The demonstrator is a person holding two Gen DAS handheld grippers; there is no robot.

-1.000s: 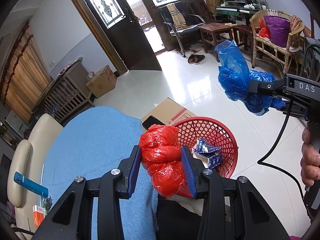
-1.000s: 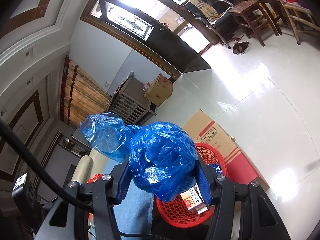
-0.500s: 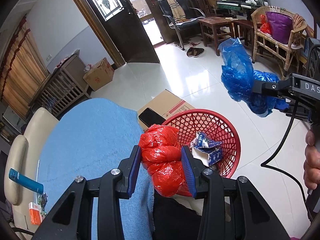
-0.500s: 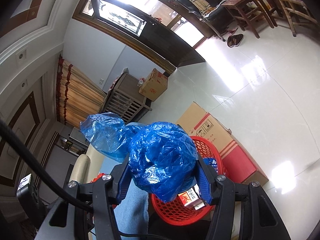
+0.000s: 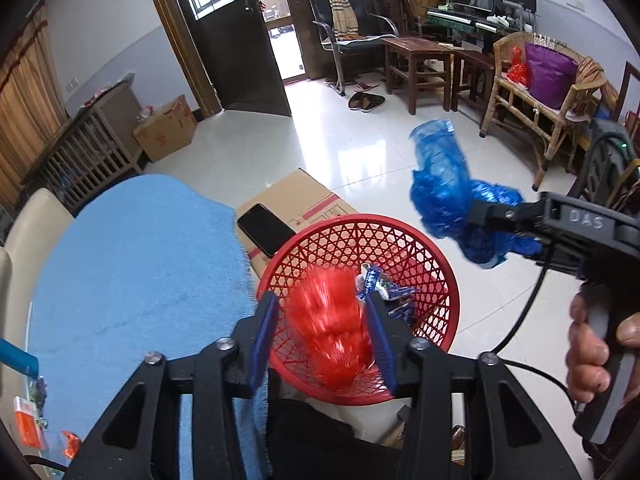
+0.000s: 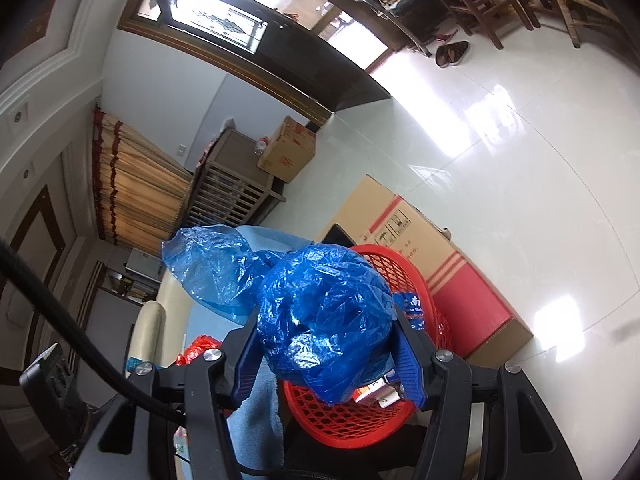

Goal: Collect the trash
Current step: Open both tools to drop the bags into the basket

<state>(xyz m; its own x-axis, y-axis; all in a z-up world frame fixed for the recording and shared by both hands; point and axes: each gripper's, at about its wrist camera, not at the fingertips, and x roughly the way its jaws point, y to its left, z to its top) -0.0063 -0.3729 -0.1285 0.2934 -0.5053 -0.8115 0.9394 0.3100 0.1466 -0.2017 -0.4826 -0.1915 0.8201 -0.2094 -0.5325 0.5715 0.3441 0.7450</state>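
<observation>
The left gripper [image 5: 324,320] hung over the red basket [image 5: 400,236], its jaws spread apart with a blurred red bag [image 5: 332,328] loose between them. The right gripper [image 6: 326,350] was clamped on a crumpled blue bag [image 6: 324,312], held beside and above the basket's rim.

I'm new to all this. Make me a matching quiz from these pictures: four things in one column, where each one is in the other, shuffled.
Things:
1. red bag
2. blue bag
3. phone
4. slippers

Places:
a. on the cardboard box
b. in the right gripper
c. on the floor by the door
d. over the red basket, between the left gripper's fingers

Pairs: 1-d, 2-b, 3-a, 4-c
</observation>
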